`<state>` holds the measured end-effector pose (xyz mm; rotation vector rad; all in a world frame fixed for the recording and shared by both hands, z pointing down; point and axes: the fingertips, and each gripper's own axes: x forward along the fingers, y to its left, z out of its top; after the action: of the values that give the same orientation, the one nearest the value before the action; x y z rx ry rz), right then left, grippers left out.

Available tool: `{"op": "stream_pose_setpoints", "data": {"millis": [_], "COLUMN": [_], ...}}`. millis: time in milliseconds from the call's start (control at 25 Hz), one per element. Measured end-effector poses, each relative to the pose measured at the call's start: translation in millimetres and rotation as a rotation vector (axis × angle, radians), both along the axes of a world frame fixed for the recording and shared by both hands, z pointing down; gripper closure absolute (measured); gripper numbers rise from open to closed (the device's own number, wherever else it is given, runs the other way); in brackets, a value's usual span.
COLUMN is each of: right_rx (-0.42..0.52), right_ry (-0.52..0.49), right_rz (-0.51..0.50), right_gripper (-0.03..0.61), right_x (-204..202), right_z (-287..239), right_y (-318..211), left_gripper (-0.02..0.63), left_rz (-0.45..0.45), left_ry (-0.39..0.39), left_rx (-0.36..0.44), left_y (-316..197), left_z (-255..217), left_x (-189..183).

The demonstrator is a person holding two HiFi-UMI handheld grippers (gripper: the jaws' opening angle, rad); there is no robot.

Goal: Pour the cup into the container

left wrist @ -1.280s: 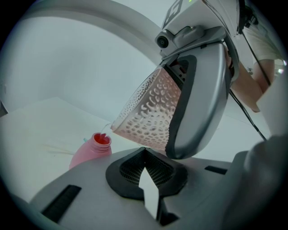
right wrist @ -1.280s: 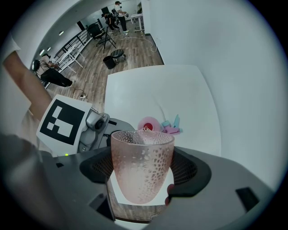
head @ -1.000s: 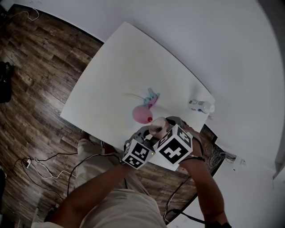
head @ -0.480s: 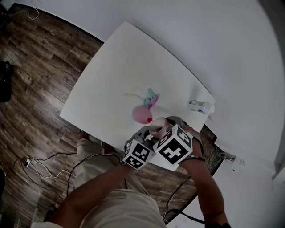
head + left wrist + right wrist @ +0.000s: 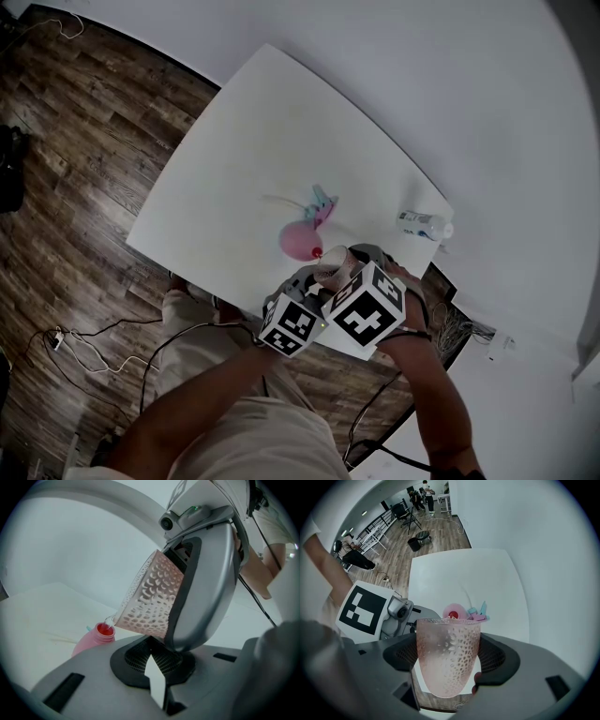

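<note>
Fingers (image 5: 499,657) of the right gripper (image 5: 449,660) clamp the cup (image 5: 152,599) (tipped over the container (image 5: 96,639)).

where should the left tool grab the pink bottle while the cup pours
Probably the wide round body of the pink bottle, below the neck, coming in level from the left in the head view. The cup in the right tool hangs tilted over the open mouth, and teal and purple parts lie at its far side, so top and back are taken.
</note>
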<state>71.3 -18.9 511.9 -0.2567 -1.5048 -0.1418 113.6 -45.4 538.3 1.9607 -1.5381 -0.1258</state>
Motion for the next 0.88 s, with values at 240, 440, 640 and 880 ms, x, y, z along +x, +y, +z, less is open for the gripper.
{"op": "stream_pose_setpoints", "data": {"millis": [240, 440, 640, 880], "right_rx": [0.002, 0.006, 0.008, 0.015], "right_ry": [0.002, 0.001, 0.001, -0.002], "right_rz": [0.000, -0.002, -0.005, -0.008], "right_gripper": [0.202, 0.202, 0.202, 0.202], "right_x": [-2.3, -2.9, -3.4, -5.5], "right_z": [-0.7, -1.6, -1.7, -3.3], "right_y": [-1.2, -0.4, 0.4, -2.3], "left_gripper": [0.603, 0.603, 0.603, 0.603], "left_rz": [-0.004, -0.005, -0.007, -0.011], "left_ry": [0.002, 0.005, 0.006, 0.010], "left_rx": [0.005, 0.011, 0.012, 0.011], "left_y": [-2.1, -2.0, -1.2, -4.1], "left_z": [-2.0, -4.0, -3.8, -5.3], "left_x": [-1.8, -2.2, -2.2, -4.3]}}
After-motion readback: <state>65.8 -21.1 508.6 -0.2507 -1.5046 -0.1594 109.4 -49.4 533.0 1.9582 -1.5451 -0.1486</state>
